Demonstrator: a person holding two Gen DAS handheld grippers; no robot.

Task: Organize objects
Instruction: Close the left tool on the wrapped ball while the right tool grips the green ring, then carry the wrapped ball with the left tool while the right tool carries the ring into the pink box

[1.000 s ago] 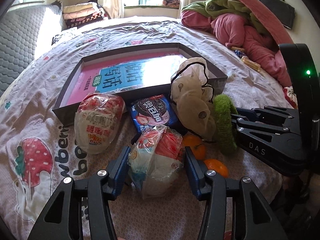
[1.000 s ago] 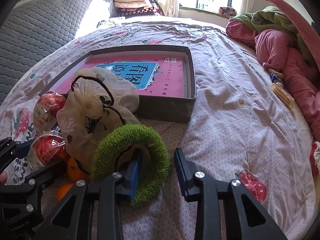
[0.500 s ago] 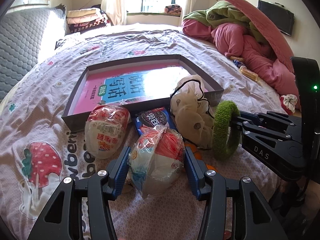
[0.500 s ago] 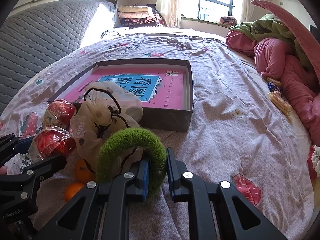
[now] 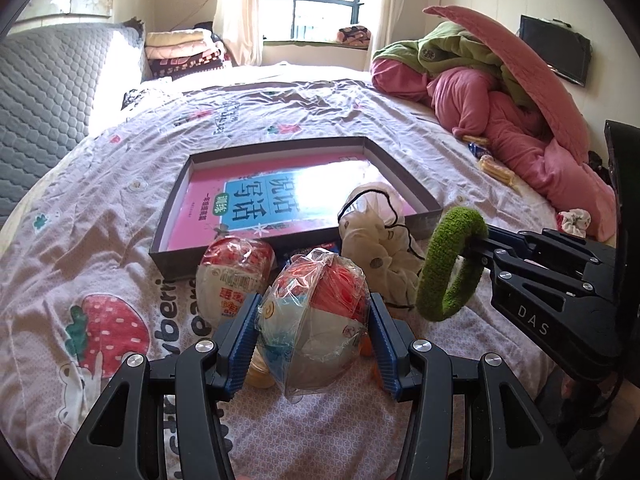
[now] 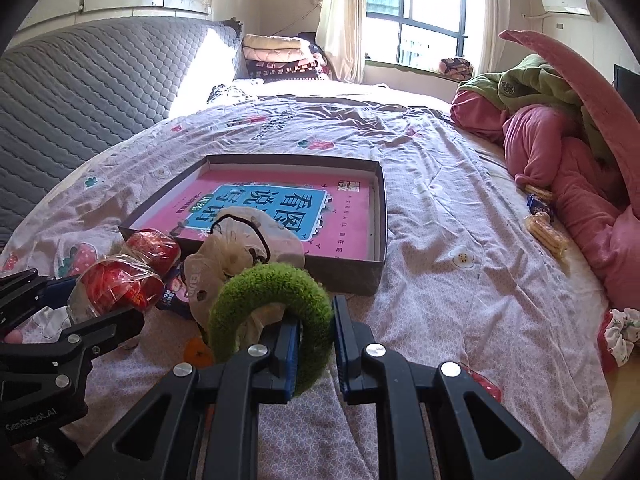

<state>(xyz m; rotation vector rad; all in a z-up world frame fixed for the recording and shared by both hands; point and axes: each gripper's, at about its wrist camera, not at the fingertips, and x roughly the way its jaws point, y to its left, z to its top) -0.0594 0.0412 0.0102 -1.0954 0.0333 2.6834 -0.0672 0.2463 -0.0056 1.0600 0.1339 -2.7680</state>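
Bed (image 6: 432,240), covered by a pale lilac quilt printed with strawberries and small flowers, rumpled throughout. At its centre: shallow grey box (image 5: 404,184), open-topped, holding a pink book with a blue title panel (image 5: 256,200). Against the box's near wall, at about 6 o'clock from it: a second wrapped snack bowl (image 5: 234,276), a dark biscuit packet (image 6: 172,296), a cream drawstring pouch with black cord (image 5: 380,240), and an orange (image 6: 196,352) partly hidden behind the held things. Left gripper (image 5: 314,332): blue pads closed narrowly on a plastic-wrapped red-and-white bowl (image 5: 316,316), lifted clear of the quilt. Right gripper (image 6: 316,344): jaws pinched fully on the rim of a fuzzy green ring (image 6: 272,300), held upright above the bed, just beside the pouch. At 3 o'clock of the bed: heap of pink and green bedding (image 5: 500,92), wrapped snacks (image 6: 544,224) at its foot, a floral scrunchie (image 6: 620,332). At 9 o'clock: grey quilted headboard (image 6: 92,92). At 12 o'clock: folded blankets (image 5: 184,52), curtained window (image 5: 328,0); wall screen (image 5: 554,56) towards 2 o'clock.
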